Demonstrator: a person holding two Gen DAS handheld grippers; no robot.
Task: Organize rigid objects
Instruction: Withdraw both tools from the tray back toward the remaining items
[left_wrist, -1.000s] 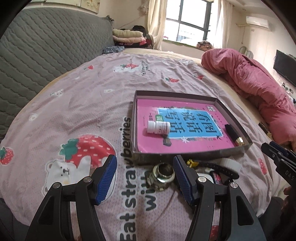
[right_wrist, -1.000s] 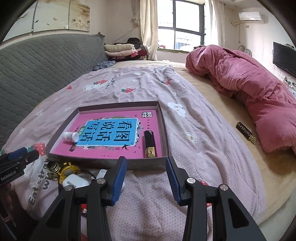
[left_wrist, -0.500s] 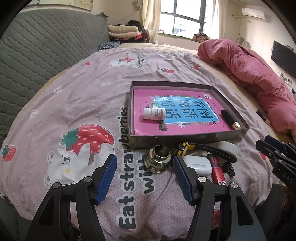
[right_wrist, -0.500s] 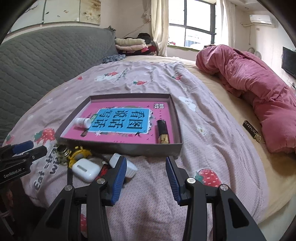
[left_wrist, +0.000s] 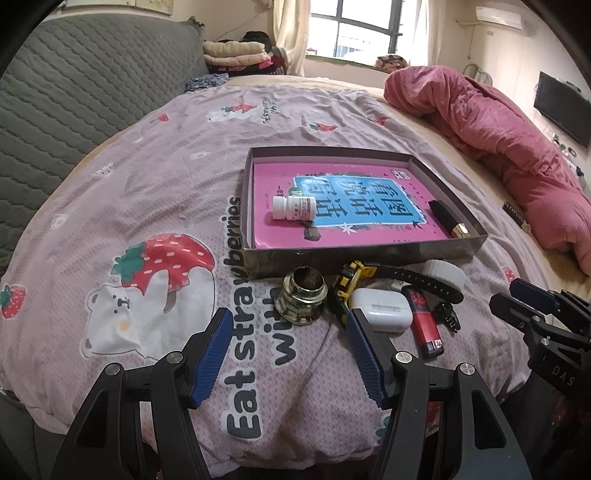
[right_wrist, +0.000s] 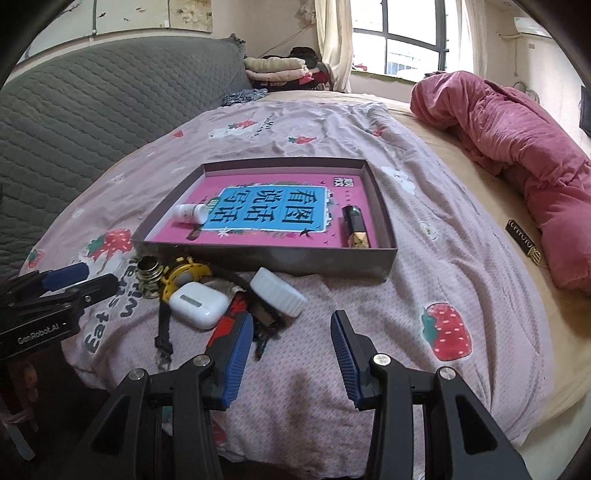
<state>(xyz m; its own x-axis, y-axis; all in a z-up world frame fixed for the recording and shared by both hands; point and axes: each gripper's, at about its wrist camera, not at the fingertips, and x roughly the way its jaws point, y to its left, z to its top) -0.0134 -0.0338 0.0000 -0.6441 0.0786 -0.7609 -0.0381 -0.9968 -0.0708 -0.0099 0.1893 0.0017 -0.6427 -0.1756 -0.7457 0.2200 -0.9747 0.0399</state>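
Note:
A shallow grey box (left_wrist: 369, 254) (right_wrist: 266, 254) lies on the bed, holding a pink book (left_wrist: 343, 199), a white pill bottle (left_wrist: 293, 207) (right_wrist: 191, 213) and a black-gold lipstick (left_wrist: 448, 218) (right_wrist: 355, 226). In front of it lie a brass fitting (left_wrist: 303, 295) (right_wrist: 148, 275), a yellow watch (left_wrist: 352, 278) (right_wrist: 186, 275), a white earbud case (left_wrist: 382, 314) (right_wrist: 198, 303), a red lighter (left_wrist: 424, 321) (right_wrist: 227, 323) and a white lid (left_wrist: 445, 272) (right_wrist: 277, 291). My left gripper (left_wrist: 290, 356) is open and empty, just short of the brass fitting. My right gripper (right_wrist: 291, 354) is open and empty, near the lid.
A rolled pink quilt (left_wrist: 498, 122) (right_wrist: 517, 147) lies along the right of the bed. A small dark labelled bar (right_wrist: 524, 242) rests on the sheet beside it. A grey padded headboard (left_wrist: 74, 96) stands at left. Folded clothes (right_wrist: 280, 68) are stacked near the window.
Both grippers have drawn back from the box, bringing the loose items in front of it into fuller view. Both stay open and empty.

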